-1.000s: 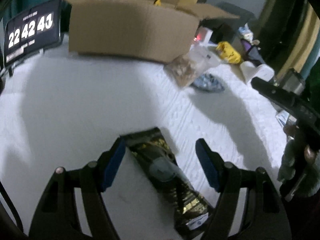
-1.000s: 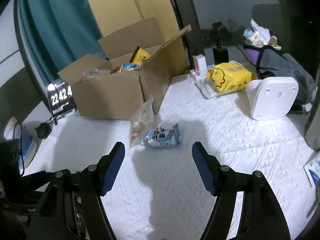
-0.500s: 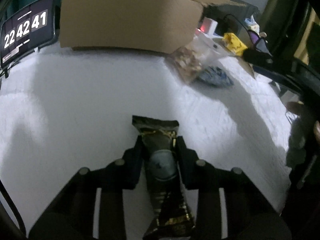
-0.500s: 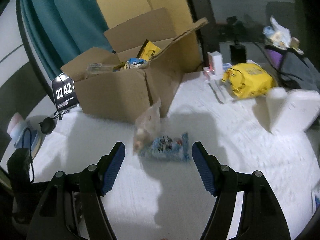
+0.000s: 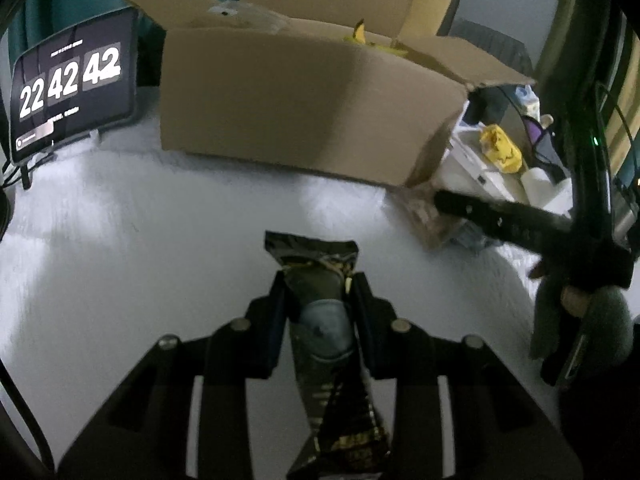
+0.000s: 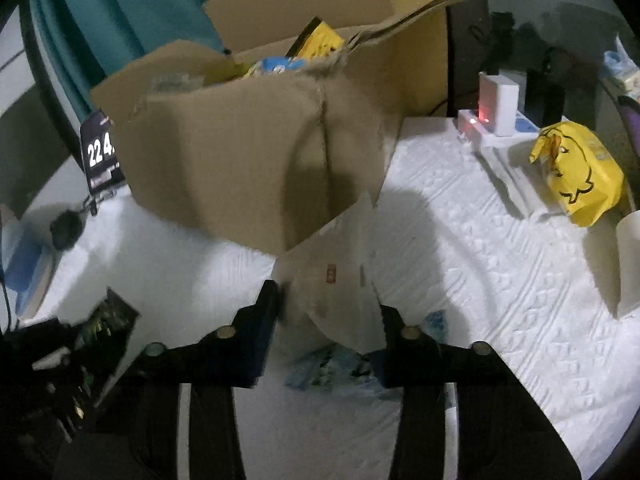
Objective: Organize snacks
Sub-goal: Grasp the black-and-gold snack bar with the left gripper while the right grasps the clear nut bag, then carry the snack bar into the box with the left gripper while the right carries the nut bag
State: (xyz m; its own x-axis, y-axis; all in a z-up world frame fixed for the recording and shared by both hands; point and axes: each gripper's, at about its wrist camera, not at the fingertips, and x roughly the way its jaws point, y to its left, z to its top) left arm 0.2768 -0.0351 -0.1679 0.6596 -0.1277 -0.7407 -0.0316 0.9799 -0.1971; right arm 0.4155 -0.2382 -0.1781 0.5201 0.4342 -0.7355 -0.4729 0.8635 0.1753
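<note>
The left tool is pinching a dark gold-printed snack packet across its middle, held above the white surface, short of the open cardboard box. The right tool is standing spread around a clear bag, pads not visibly pressing it; a blue snack pouch is lying under that bag.

Risks, as judged:
- The packet's long tail is hanging unsupported and may be snagging the box wall during transfer.
- The slick wrapper could be sliding out of a narrow pinch.
- Closing on the clear bag may be trapping the blue pouch with it.
- The two tools are working close together; collision is possible.
</note>
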